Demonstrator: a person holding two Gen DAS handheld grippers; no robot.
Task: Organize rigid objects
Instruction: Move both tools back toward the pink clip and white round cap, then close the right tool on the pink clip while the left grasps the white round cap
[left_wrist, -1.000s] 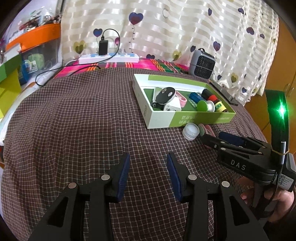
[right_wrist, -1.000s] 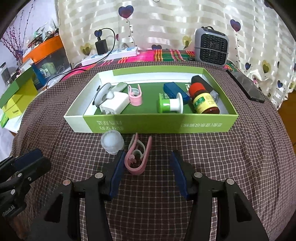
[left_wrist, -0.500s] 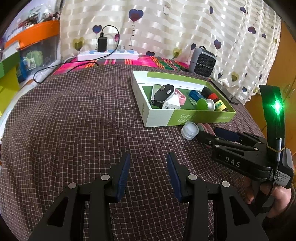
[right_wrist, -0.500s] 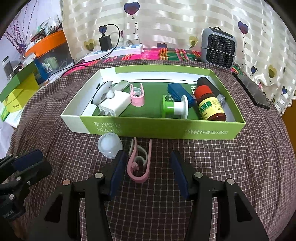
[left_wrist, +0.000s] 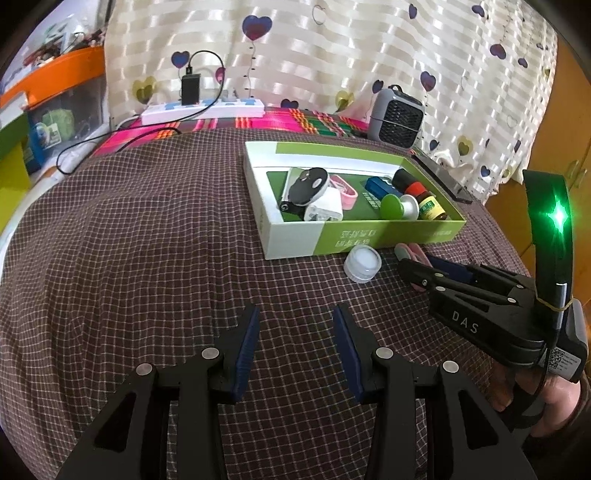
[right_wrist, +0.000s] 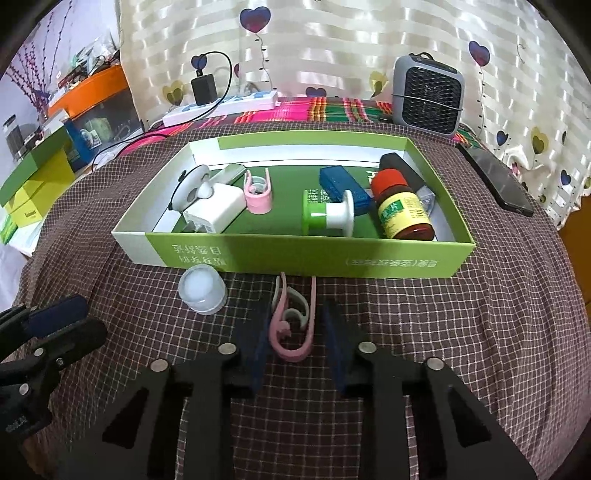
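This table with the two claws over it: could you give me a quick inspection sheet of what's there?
Surface: checked brown cloth.
Job's things: green box holding a charger, bottle and clips; pink clip and clear cap lie outside, in front of it.
Clutter: phone, small heater.
Claws: right claw open, astride the pink clip; left claw open, holding nothing.
Cables: black lead from the power strip.
Surroundings: heart-print curtain, stacked boxes left.
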